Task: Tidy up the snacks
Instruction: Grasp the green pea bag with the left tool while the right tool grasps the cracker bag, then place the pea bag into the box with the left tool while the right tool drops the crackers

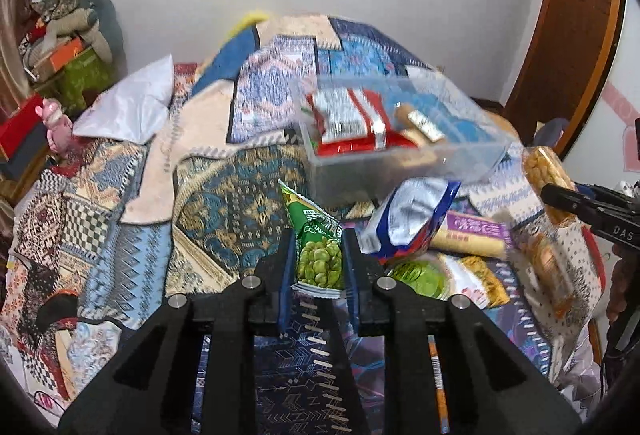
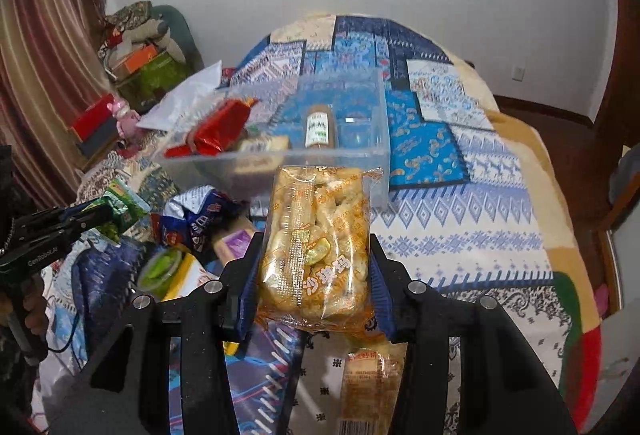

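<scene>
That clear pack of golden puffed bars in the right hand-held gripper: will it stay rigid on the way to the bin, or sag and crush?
The pack of puffed bars probably holds its shape: it stands upright between the right hand-held gripper pads without drooping. It looks light for its bulk, being airy pieces. The glossy film may slip, and hard squeezing could crumble it.

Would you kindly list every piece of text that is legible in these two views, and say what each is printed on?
"DAS": right gripper body, cut off at the frame edge.
"GenRobot.AI": left gripper body.
"沙琪玛": clear pastry pack held by the right gripper.
Green pea packet, blue-silver bag, purple-labelled pack, bottle label in the clear bin: print too blurred to read.
</scene>
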`<action>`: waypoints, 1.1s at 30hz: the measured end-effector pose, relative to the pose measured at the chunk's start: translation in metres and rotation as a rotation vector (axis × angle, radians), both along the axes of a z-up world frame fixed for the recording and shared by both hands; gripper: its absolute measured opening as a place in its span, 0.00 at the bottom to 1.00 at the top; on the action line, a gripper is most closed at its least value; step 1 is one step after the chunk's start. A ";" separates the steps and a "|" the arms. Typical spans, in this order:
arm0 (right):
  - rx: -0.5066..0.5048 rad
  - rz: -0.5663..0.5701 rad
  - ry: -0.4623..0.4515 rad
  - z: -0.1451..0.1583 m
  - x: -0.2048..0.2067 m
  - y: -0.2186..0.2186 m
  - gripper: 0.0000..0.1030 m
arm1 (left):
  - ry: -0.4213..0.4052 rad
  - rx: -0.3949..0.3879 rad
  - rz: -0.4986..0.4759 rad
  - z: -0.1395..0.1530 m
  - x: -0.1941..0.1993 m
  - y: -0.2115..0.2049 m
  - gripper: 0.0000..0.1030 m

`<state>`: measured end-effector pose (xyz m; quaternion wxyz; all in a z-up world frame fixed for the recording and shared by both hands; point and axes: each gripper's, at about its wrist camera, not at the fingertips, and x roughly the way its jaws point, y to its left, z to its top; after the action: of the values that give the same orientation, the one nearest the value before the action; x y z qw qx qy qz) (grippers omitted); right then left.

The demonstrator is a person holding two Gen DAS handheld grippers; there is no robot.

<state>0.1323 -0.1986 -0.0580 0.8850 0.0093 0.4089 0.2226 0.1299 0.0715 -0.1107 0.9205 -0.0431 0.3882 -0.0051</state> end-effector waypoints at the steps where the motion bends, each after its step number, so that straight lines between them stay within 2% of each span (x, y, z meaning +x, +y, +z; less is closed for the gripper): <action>1: 0.004 -0.001 -0.008 0.003 0.001 0.000 0.42 | -0.014 0.003 0.000 0.006 0.000 0.000 0.21; 9: 0.032 0.000 -0.073 0.026 0.015 0.006 0.42 | -0.103 -0.019 -0.031 0.043 0.022 -0.013 0.21; 15: 0.041 -0.006 -0.109 0.036 0.037 0.013 0.42 | -0.140 -0.033 -0.078 0.056 0.053 -0.033 0.21; 22: 0.022 -0.004 -0.111 0.030 0.070 0.023 0.42 | -0.141 -0.042 -0.122 0.046 0.094 -0.058 0.21; 33: -0.011 0.007 -0.035 -0.002 0.108 0.036 0.42 | -0.051 -0.048 -0.132 0.011 0.155 -0.074 0.21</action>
<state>0.2407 -0.1630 -0.0605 0.8913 -0.0007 0.3946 0.2234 0.2845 -0.0027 -0.0995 0.9265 -0.0394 0.3663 -0.0761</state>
